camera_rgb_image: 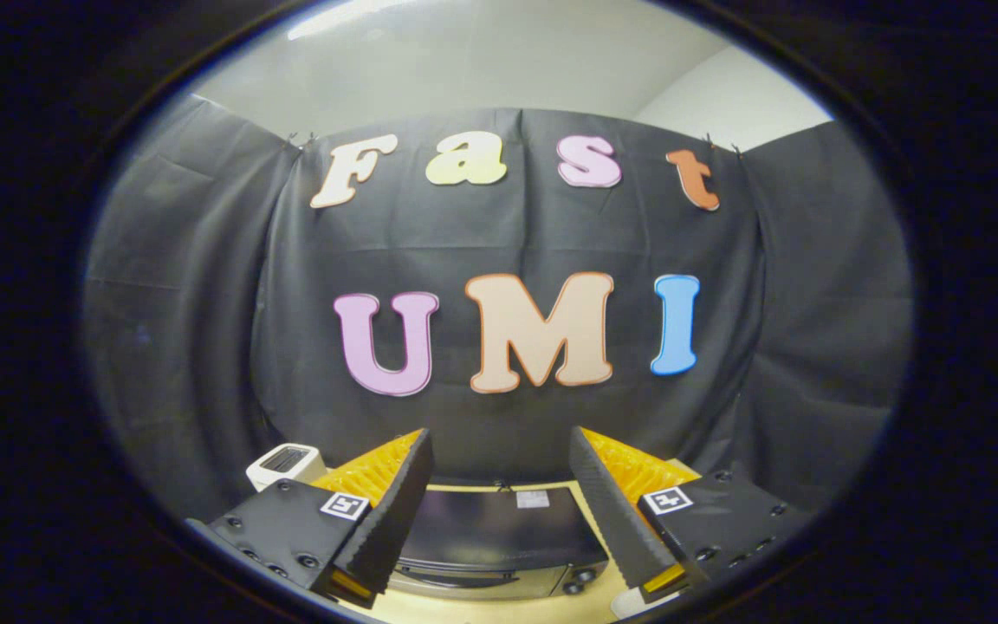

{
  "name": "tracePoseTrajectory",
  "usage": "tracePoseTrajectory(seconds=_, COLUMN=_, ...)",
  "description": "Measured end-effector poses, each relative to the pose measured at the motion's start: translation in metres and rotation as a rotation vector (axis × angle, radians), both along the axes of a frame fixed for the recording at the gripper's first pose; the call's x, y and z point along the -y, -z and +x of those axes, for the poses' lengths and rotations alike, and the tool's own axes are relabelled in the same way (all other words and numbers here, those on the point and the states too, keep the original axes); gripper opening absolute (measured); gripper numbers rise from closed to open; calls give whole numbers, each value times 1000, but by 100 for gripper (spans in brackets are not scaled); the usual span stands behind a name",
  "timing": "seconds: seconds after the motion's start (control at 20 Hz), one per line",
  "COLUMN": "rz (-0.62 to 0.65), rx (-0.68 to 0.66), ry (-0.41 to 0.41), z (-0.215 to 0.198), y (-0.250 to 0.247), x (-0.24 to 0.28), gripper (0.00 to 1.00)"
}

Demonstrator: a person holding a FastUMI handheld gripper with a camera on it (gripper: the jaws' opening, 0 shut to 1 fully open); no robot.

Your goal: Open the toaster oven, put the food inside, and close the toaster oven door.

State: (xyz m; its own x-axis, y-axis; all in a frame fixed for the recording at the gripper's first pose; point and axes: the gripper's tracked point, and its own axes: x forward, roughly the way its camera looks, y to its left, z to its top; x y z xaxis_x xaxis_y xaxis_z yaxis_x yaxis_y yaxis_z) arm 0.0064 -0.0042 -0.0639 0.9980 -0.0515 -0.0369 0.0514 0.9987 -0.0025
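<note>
Your claw (499, 511) is released, its two fingers (391, 520) spread wide apart and gripping nothing. The black toaster oven (499, 542) sits on the pale surface (590, 602) below, showing between the fingers with its door closed. A small white appliance (284, 465) stands beyond your left finger, against the booth's black cloth wall (204, 347).

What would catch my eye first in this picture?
The gripper with its two black, yellow-backed fingers spread wide open, holding nothing. Between and below them sits the dark toaster oven on a pale table, its door apparently closed. A small white toaster stands beyond the left finger.
</note>
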Motion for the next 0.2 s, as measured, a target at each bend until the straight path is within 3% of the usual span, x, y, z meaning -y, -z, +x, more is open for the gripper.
tracePoseTrajectory(seconds=0.2, rz=6, rx=60, ry=-5, z=-6, y=-27, x=2, gripper=99)
